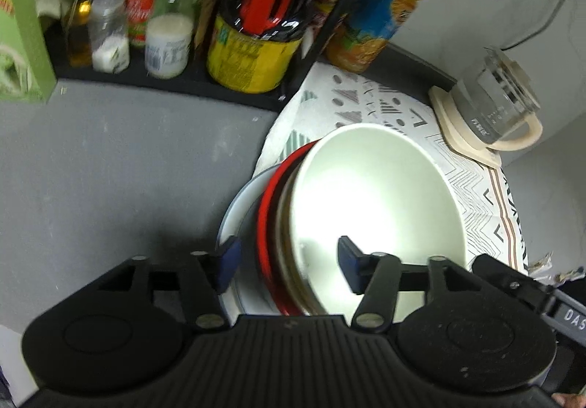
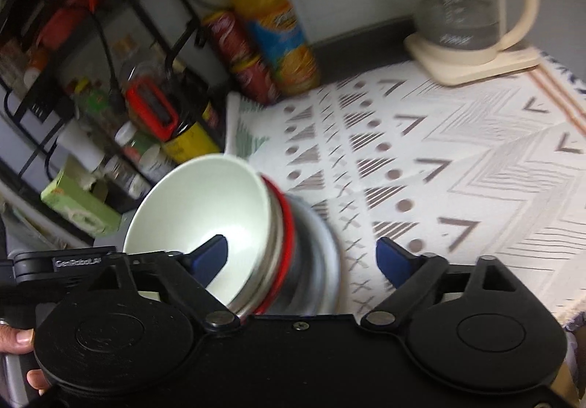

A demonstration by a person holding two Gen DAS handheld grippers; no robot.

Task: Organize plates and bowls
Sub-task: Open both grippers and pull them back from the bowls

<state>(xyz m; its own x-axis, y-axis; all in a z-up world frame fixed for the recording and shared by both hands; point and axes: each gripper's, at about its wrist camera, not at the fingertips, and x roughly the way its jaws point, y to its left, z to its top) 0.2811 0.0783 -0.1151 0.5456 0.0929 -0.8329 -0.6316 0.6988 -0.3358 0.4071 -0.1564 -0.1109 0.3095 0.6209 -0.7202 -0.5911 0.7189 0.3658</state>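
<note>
A tilted stack sits at the near left edge of the patterned cloth: a white bowl nested in a red dish and a grey-rimmed plate. Blur smears the rims, so the count between them is unclear. The left gripper straddles the stack with jaws wide, its lower rims hidden behind its body. The right gripper does the same, wide. Contact cannot be told. A kettle stands far right.
</note>
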